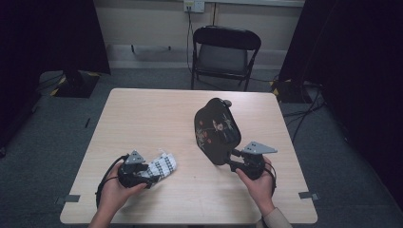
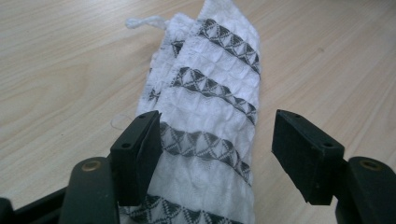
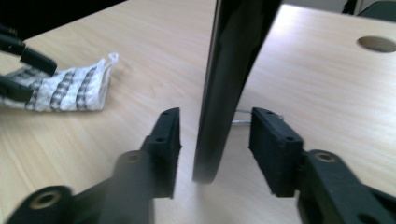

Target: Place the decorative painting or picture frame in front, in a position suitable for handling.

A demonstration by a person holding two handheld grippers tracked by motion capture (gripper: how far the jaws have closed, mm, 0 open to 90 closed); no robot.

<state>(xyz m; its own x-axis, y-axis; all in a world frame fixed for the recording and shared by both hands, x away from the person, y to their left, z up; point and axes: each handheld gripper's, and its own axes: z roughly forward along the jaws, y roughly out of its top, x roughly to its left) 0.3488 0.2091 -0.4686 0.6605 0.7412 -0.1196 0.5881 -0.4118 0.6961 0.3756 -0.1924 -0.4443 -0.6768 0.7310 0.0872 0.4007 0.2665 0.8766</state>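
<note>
The black lacquered tray stands on edge on the tabletop, between the released jaws of the right gripper. It looks stiff, smooth and slippery; grip its lower rim. The left gripper, jaws released, straddles the soft cloth.

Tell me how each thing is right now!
Cloth: folded, lying flat on the table.
Black tray: standing on its edge, tilted.
Left gripper: open, jaws either side of the cloth.
Right gripper: open, tray edge between the jaws, not pinched.
Chair: unfolded, empty.
</note>
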